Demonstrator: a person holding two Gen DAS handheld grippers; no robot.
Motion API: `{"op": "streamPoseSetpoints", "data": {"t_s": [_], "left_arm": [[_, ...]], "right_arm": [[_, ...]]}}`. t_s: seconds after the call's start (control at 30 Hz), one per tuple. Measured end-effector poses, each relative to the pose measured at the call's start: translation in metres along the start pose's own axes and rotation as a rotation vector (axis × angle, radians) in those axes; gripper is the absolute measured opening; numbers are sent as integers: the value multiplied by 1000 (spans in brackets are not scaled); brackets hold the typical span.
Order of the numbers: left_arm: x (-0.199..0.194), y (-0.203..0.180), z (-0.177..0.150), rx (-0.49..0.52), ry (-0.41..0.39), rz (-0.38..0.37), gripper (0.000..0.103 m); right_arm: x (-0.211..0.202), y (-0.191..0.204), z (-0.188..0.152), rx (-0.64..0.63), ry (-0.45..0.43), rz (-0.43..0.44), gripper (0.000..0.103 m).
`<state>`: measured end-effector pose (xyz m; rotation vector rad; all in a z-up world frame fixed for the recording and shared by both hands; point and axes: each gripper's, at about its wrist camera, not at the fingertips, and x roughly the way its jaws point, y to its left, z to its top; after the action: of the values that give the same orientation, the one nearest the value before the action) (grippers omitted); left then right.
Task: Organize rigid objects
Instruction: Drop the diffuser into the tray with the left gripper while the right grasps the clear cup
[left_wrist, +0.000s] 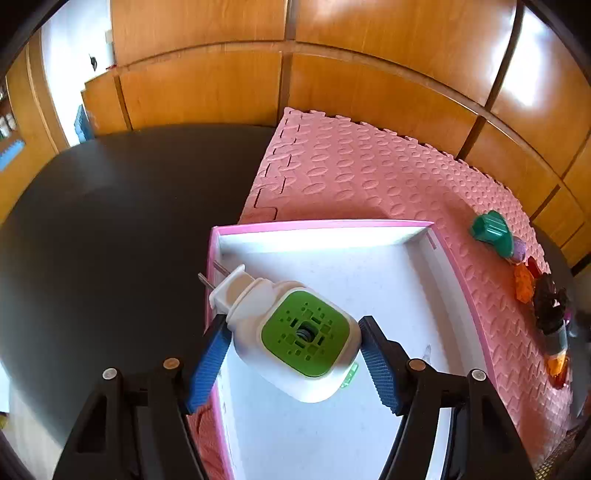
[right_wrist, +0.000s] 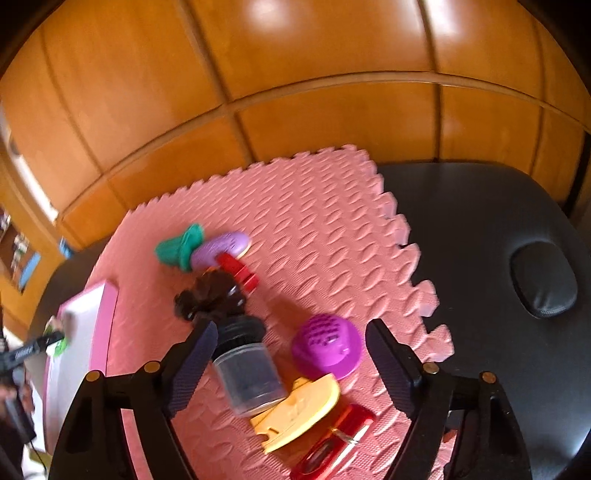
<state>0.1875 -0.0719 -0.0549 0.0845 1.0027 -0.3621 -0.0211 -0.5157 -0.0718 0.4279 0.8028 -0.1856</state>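
My left gripper (left_wrist: 291, 332) is shut on a white plug-in device with a green square top (left_wrist: 295, 332), holding it over the near left corner of the pink-rimmed white box (left_wrist: 321, 226); its metal prongs stick out over the box's left wall. My right gripper (right_wrist: 288, 332) is open above the pink foam mat (right_wrist: 314, 206). Between and below its fingers lie a purple dome (right_wrist: 327, 345), a clear jar with a black cap (right_wrist: 245, 373), a yellow flat piece (right_wrist: 299, 411) and a red piece (right_wrist: 338, 443).
Further on the mat lie a green toy (right_wrist: 177, 249), a purple oval piece (right_wrist: 221, 247), a red block (right_wrist: 238, 271) and a dark brown clump (right_wrist: 210, 293). The mat lies on a black padded table (left_wrist: 129, 221). Wooden panels (left_wrist: 221, 74) stand behind.
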Motion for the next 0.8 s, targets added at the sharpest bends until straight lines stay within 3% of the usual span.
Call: {"op": "streamPoseSetpoints", "data": {"t_s": [0.17,0.37,0.6,0.8], "left_arm": [[10,-12,4,64,-30,48,71],[11,-10,9,53,-37,39,71],[6,-7,5,25,-45,20,78],[1,-7,0,15,-50,10,79]], "right_arm": [[13,15,-9,-69,66,28,78],[25,32,-18,-158,126,35,78],[33,36,-20,-197,137,-7,78],[46,46,-23,-255,156,-40,50]]}}
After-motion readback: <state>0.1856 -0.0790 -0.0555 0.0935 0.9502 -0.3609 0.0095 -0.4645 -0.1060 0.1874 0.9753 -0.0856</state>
